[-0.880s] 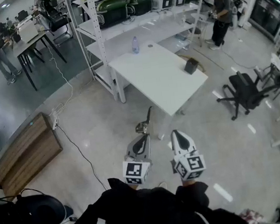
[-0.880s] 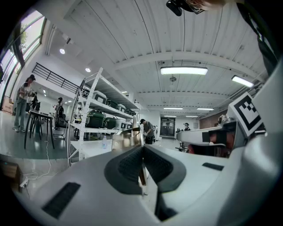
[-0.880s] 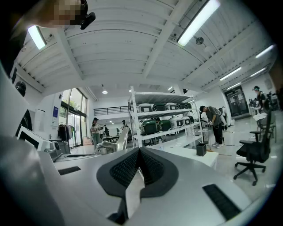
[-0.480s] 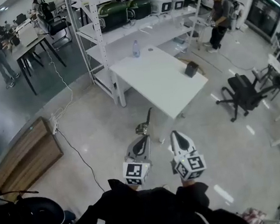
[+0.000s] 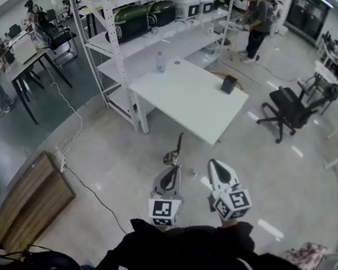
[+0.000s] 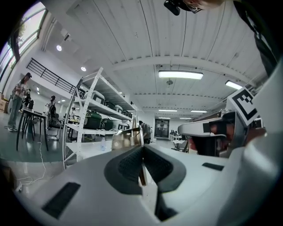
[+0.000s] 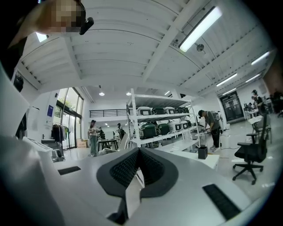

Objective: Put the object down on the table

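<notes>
My left gripper point(image 5: 174, 169) point(image 6: 142, 148) is shut on a long metal utensil point(image 5: 175, 151), whose shiny end point(image 6: 125, 138) sticks out past the jaws toward the table. It hangs over the floor, well short of the white table point(image 5: 183, 102). Beside it my right gripper point(image 5: 215, 164) point(image 7: 138, 151) is shut, with nothing between its pads. Both are held close to my body, pointing at the table's near corner.
A water bottle point(image 5: 160, 62) and a small black box point(image 5: 229, 84) stand on the table. A metal shelf rack point(image 5: 144, 30) rises behind it. A black office chair point(image 5: 288, 109) is to the right, a wooden cabinet point(image 5: 32, 191) to the left. A person point(image 5: 254, 20) stands at the back.
The view has shifted a little, so the table and rack sit slightly further left in the head view. Both grippers keep their pose and the left keeps its hold.
</notes>
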{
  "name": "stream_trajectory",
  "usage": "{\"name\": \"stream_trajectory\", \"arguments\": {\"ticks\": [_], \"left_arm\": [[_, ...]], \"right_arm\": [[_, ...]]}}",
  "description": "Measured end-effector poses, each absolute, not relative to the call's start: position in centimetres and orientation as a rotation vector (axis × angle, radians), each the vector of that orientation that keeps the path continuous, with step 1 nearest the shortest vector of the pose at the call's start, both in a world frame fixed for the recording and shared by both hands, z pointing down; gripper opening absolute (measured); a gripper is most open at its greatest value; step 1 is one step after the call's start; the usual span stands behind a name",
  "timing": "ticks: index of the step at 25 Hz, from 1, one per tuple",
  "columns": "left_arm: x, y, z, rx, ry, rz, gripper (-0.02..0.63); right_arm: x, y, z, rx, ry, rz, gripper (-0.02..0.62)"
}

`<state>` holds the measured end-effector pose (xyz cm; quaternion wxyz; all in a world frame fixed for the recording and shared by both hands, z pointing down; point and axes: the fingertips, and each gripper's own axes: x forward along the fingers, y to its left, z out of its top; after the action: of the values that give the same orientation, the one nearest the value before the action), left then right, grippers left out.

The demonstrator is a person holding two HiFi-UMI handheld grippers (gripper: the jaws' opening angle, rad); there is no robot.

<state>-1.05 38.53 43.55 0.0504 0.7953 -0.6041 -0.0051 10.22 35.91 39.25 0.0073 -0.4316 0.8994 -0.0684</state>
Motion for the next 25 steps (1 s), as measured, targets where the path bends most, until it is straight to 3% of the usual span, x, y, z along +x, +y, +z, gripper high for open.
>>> {"name": "stream_trajectory", "arguments": {"ticks": [10, 25], "left_arm": [[-3.1, 34.2, 46.1, 2.389, -1.817, 0.001, 0.008], [-6.7, 14.8, 44.6, 2.417, -1.838, 0.058, 0.008]], "right_arm": [[7.9, 31.4, 41.4, -1.327, 2.817, -0.285, -0.011], [4.3, 11.6, 40.4, -1.3, 2.812, -0.283, -0.011]]}}
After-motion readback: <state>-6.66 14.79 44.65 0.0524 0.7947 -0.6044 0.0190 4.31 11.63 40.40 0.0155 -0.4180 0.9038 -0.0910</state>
